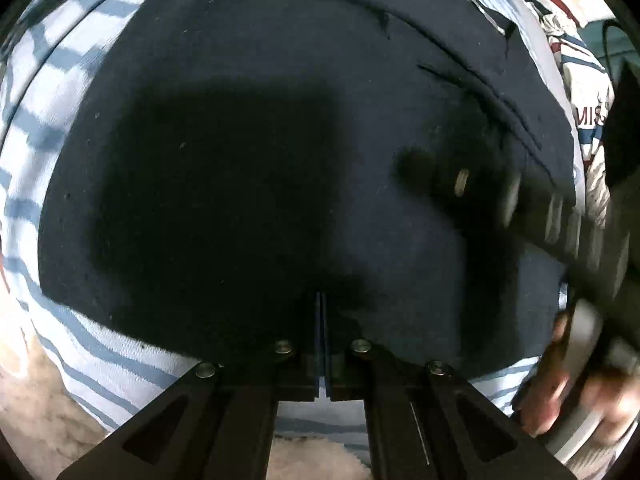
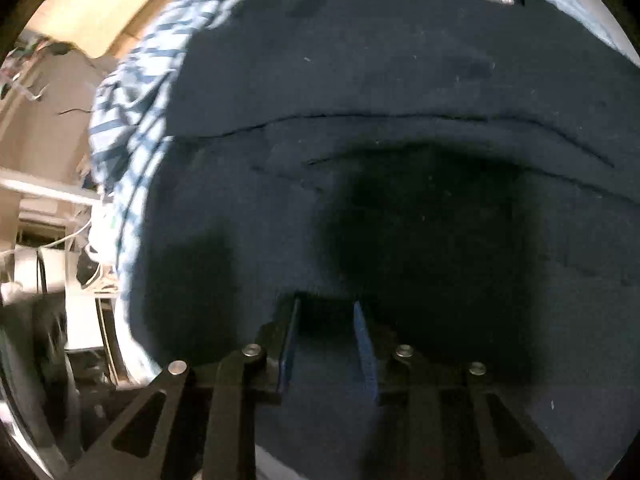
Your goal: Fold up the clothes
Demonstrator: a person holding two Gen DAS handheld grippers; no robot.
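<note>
Lying spread over a blue-and-white striped cloth [image 1: 100,360], the navy garment [image 1: 240,100] fills both wrist views, with seams and a label near its far edge. It looks soft, limp and light, a knit that should drape and bunch rather than slide, so a pinch at the hem edge or a corner ought to carry it. The left gripper [image 1: 322,300] has its jaws closed flat together at the near hem, probably nipping a thin fold, though shadow hides the fabric there. The right gripper [image 2: 326,306] stands with jaws narrowly parted over the cloth, nothing visibly pinched.
</note>
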